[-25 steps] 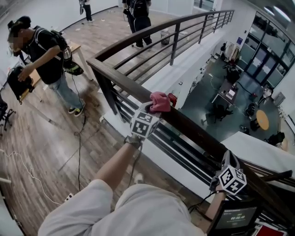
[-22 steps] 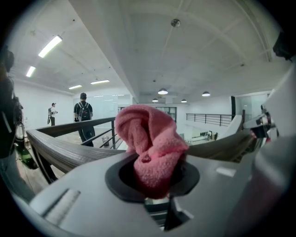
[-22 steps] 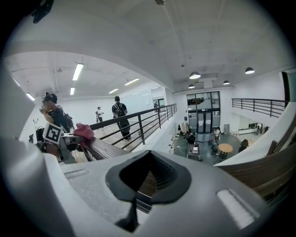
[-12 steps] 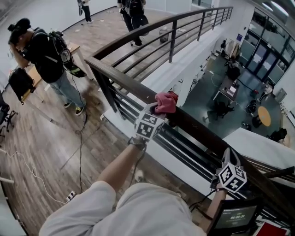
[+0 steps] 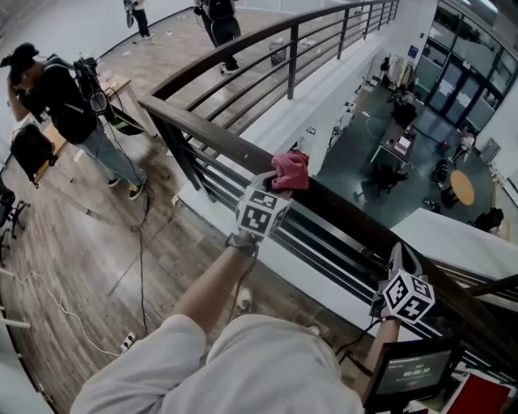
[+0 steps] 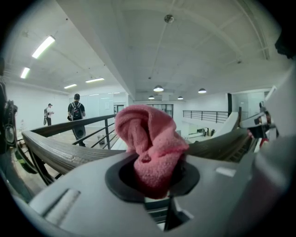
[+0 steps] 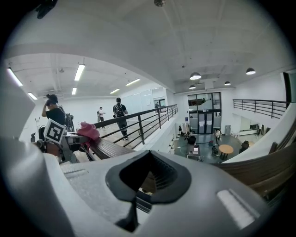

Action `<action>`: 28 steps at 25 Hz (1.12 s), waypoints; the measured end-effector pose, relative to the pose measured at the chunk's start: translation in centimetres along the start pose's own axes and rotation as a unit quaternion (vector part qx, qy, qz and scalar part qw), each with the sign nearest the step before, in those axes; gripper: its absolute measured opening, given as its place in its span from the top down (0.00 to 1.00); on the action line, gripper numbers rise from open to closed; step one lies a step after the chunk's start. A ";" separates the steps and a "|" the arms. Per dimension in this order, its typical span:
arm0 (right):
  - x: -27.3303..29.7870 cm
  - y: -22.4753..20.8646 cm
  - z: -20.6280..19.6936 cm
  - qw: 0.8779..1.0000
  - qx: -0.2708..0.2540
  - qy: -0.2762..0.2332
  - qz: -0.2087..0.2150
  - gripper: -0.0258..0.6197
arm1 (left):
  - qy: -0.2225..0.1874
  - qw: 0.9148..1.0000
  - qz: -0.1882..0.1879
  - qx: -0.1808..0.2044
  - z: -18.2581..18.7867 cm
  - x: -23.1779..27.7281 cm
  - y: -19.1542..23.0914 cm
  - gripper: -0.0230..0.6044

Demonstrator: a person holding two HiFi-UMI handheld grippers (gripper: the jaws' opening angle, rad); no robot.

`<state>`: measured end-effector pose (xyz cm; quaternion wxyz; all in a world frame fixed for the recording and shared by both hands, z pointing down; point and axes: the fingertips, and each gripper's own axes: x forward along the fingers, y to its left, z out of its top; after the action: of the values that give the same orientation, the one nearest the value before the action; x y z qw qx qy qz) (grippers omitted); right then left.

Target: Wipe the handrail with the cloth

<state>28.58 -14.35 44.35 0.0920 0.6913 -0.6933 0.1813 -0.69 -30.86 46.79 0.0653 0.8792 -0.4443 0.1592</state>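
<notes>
a: where is the cloth [image 5: 290, 171] found?

b: it is seen bunched up, pink, on top of the handrail [image 5: 212, 136], a little past the corner where the rail turns. it is pinched by the left gripper [image 5: 276, 188], and its loose folds are piled above the jaws.

a: how is that gripper's state read?

b: in the left gripper view the jaws are closed on the cloth, and the rounded hollow between them is filled by it. the dark wooden rail is seen running off behind it to both sides.

a: and the right gripper [image 5: 401, 267]?

b: it is held well apart from the left one, further along the same rail to the right. in the right gripper view its jaws are brought together and nothing is held; only the rail is seen through the hollow. whether the rail is touched by it cannot be told.

a: what else is shown?

b: a wooden floor [image 5: 73, 242] is seen on the near side of the rail, with a cable [image 5: 140, 267] trailed across it. a person in black [image 5: 65, 105] is seen at the left, and another person [image 5: 217, 23] at the far end. beyond the rail a lower level is seen, with a round table [image 5: 461, 187] on it. a small screen [image 5: 409, 376] is seen at the bottom edge, below the right gripper.
</notes>
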 end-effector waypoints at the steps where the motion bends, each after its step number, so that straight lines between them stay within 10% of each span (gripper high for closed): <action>1: 0.0 0.1 -0.1 1.000 0.000 0.000 0.001 0.96 | 0.000 1.000 -0.003 0.001 0.0 0.0 -0.3 0.83; 21: 2.7 6.7 0.6 0.999 -0.017 0.015 0.024 0.96 | -0.023 0.996 -0.073 0.050 -1.5 -2.0 -5.5 0.83; 28: 4.1 10.0 -0.2 0.999 -0.028 0.030 0.013 0.96 | -0.001 0.996 -0.087 0.009 -4.7 -2.2 -2.2 0.82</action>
<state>18.56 -18.30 44.84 0.1299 0.6733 -0.7042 0.1839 -1.17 -26.66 50.52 0.0710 0.9153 -0.3647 0.1559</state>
